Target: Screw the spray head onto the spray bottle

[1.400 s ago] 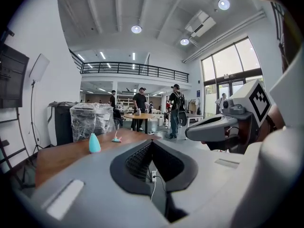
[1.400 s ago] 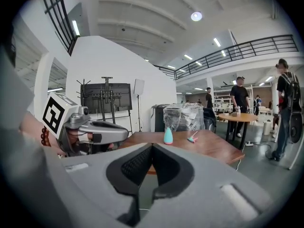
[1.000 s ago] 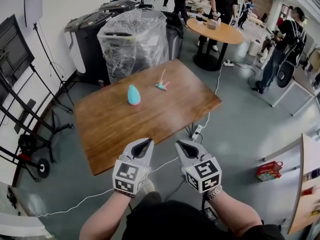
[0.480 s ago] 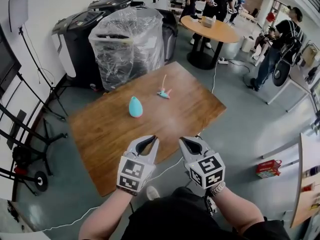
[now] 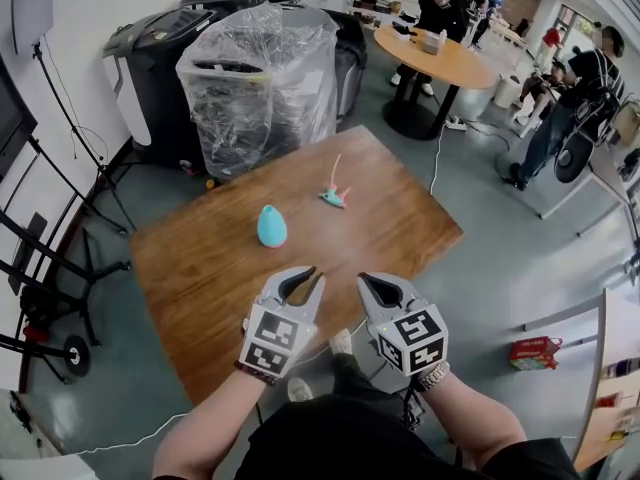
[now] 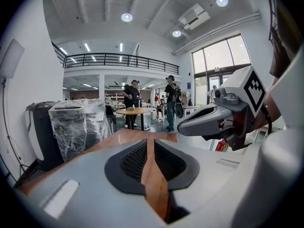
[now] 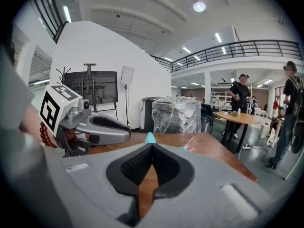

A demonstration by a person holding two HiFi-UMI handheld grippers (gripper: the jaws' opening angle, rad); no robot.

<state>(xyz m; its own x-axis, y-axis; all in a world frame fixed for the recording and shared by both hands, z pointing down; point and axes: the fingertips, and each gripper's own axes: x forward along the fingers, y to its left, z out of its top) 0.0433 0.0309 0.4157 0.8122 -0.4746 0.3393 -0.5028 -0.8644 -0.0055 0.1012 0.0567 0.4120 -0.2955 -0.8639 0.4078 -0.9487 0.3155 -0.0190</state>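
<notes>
Nearer now, left tongs (image 5: 311,274) just start opening, empty; right tongs (image 5: 364,281) are pressed together. Open both wide for the bottle (image 5: 271,226) and spray head (image 5: 334,197) ahead.

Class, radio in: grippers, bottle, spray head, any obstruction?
Left gripper just opening slightly, empty; right gripper shut, empty. Bottle, spray head apart on table. Path clear.

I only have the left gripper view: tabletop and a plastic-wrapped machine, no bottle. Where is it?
Observer: The teal spray bottle is near the middle of the wooden table, toward its left side.
Operator: And the spray head?
Observer: The spray head lies farther back and to the right, apart from the bottle, with its thin tube pointing at the far edge.
Operator: Is the right claw holding anything?
Observer: No. The right claw is shut and empty.
</notes>
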